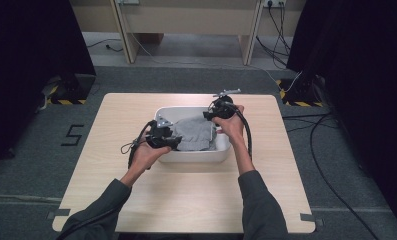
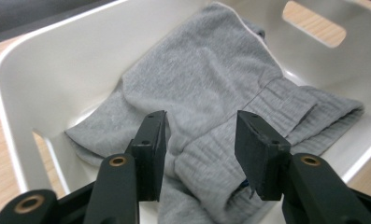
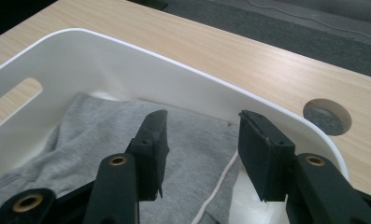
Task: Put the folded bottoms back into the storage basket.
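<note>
Grey carpet surrounds our pale wooden table (image 1: 136, 200). Near its far edge sits the white rectangular plastic bin (image 1: 196, 156), with the crumpled grey knit garment (image 2: 206, 88) inside. Our left gripper (image 2: 199, 135) and right gripper (image 3: 202, 135) hover over it, both with jaws parted, gripping nothing.

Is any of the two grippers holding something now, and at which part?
Nothing is held. The left gripper and the right gripper are both open above the grey garment in the white bin.
</note>
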The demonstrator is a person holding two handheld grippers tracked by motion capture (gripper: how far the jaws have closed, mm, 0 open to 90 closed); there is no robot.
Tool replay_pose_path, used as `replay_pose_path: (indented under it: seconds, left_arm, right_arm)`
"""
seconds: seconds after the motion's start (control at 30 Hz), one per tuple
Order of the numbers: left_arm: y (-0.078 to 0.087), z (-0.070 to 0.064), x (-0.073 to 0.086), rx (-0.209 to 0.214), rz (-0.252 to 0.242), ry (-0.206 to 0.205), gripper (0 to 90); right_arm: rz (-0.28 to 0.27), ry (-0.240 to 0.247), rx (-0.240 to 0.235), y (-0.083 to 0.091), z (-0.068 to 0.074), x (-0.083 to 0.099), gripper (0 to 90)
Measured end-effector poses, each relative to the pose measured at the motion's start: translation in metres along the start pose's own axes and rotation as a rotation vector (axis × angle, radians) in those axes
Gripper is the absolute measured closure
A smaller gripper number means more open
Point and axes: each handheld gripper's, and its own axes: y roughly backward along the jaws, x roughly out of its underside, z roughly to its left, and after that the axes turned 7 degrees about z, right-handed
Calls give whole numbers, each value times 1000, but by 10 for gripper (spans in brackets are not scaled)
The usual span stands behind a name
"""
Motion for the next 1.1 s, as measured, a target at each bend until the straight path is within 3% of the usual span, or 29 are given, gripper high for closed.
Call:
replay_pose_path:
  seconds: [0.37,1.1]
  left_arm:
    - [13,-1,5,50,-34,20,543]
    - [36,-5,11,161,-80,44,462]
  right_arm:
    - [-37,62,-34,14,15,-2,525]
    - [-84,99,-98,41,32,16,506]
